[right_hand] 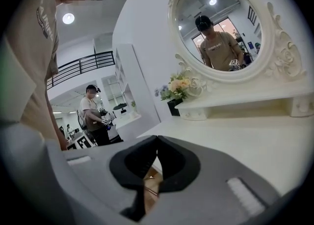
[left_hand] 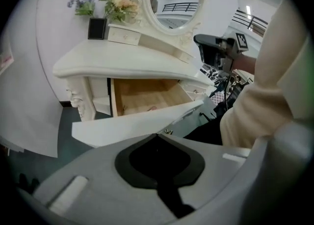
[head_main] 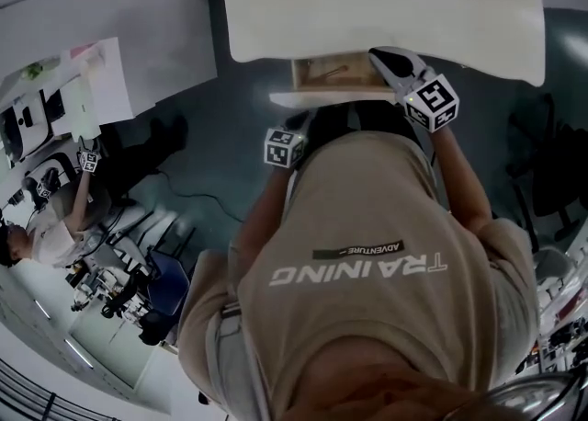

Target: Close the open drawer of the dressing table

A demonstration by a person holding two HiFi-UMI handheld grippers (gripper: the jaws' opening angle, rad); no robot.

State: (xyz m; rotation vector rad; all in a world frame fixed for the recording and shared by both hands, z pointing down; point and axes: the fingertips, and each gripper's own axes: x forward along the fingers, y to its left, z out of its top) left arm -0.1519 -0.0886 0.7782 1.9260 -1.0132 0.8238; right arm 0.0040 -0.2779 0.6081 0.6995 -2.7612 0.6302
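Left gripper (left_hand: 157, 135) fingers closed, empty, aimed at drawer (left_hand: 147, 96) front mid-frame, probably to push it. Drawer stands open under dressing table (left_hand: 122, 62) surface. Right gripper (right_hand: 157, 140) fingers closed, empty, over drawer.

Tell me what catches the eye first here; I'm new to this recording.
A white dressing table stands with its drawer pulled out under the tabletop, wood showing inside. At its back an ornate oval mirror reflects the person, flowers beside it. Both grippers are shut and empty: the left gripper before the drawer front, the right gripper at the tabletop's edge.
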